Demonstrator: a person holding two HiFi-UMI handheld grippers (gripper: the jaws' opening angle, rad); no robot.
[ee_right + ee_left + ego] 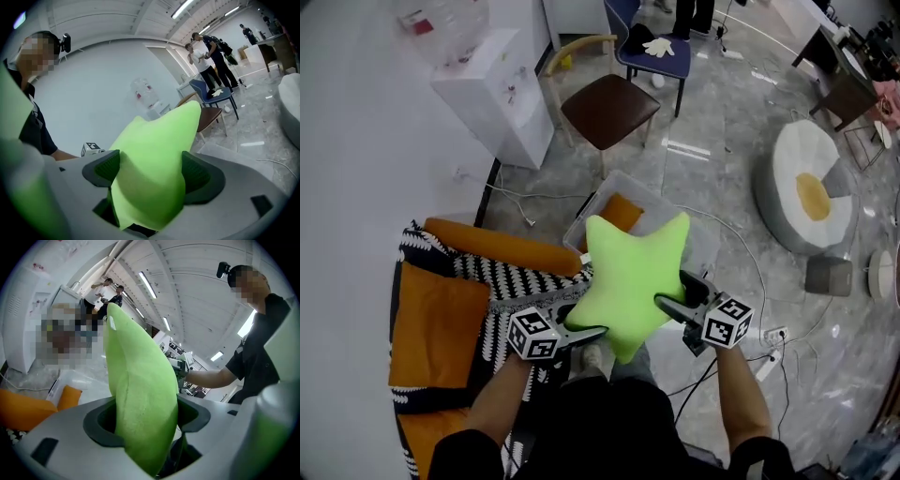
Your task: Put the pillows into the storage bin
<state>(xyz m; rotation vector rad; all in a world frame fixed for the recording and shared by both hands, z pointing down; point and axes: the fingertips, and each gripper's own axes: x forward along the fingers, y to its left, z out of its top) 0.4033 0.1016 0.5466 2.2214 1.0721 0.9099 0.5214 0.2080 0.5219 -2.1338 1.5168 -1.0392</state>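
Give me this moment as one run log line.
left gripper: shut on green star pillow | right gripper: shut on same pillow | pillow: held over storage bin | bin: holds orange pillow

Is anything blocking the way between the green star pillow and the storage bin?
Nothing visible blocks it. The green star pillow, clamped by the left gripper and right gripper, is held above the open storage bin. An orange pillow already lies inside.
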